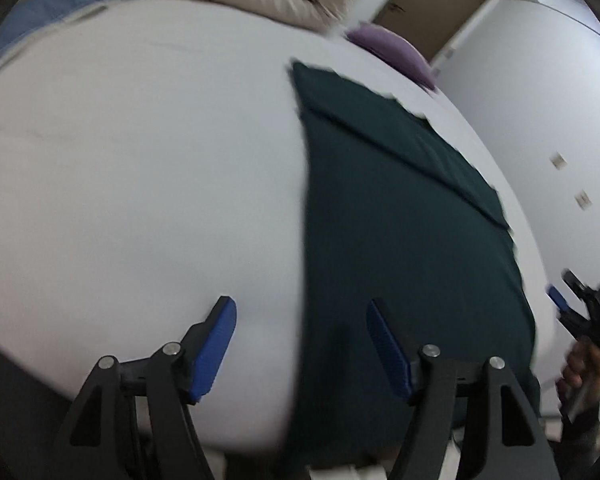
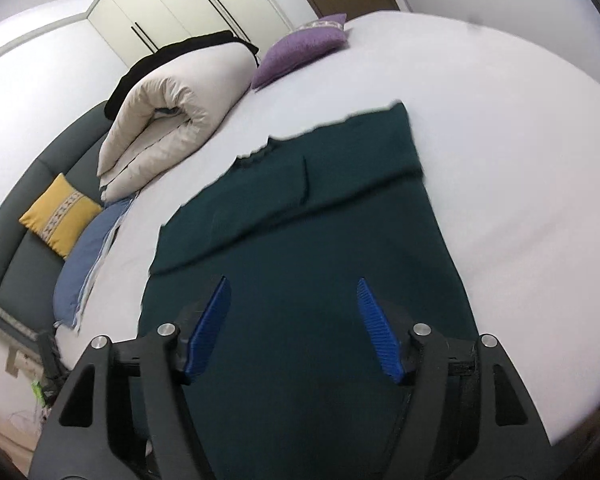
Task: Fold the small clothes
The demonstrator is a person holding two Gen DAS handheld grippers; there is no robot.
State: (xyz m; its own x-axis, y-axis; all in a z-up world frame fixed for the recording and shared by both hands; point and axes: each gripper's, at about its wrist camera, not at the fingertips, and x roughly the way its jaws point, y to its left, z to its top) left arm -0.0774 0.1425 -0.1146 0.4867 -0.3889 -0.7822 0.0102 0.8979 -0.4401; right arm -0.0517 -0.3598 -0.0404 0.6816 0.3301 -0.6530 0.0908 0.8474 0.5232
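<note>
The dark green garment (image 2: pixel 300 240) lies flat on the bed (image 2: pixel 500 160), straight under and ahead of the right tongs (image 2: pixel 294 328), its far part already folded across so the body makes a neat strip. Both tongs stand wide and hold nothing (the cloth rests by itself). The left tongs (image 1: pixel 300 344) straddle its left edge, probably ready for the next fold.
</note>
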